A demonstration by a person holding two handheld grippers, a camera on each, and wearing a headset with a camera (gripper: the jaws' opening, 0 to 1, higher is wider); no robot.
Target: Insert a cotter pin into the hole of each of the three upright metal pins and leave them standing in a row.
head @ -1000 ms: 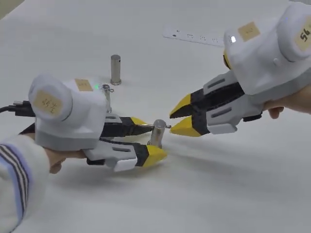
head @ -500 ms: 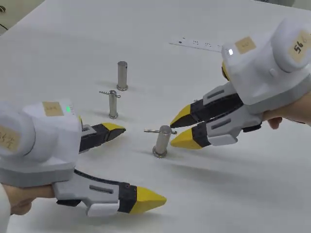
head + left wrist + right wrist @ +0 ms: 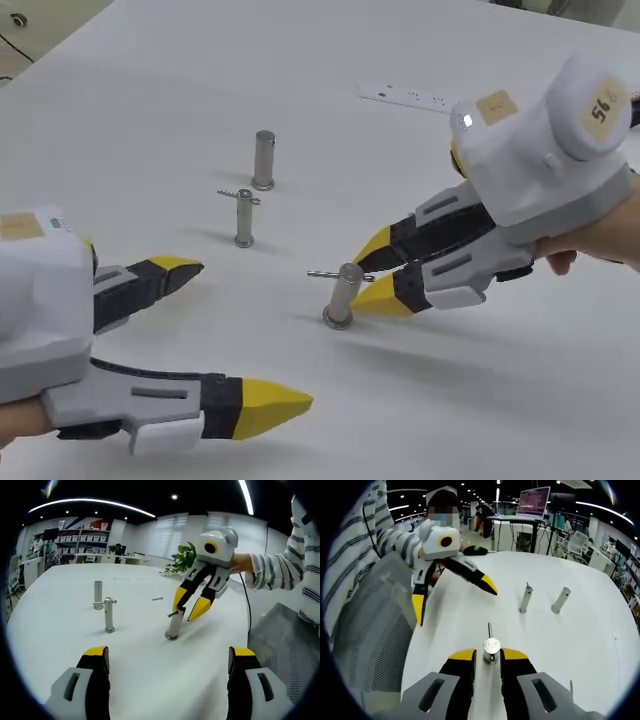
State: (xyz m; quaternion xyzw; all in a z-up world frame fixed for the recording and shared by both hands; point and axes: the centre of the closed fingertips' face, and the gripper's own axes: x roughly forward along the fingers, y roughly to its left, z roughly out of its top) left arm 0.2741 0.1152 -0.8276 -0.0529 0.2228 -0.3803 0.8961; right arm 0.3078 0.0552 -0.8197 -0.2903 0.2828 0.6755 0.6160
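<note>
Apparently the right gripper (image 3: 357,287) flanks the nearest pin (image 3: 339,300), contact unclear.

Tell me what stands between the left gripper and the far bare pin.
The middle pin, which carries a cotter pin, stands nearly on the line from the open left gripper to the far pin.
</note>
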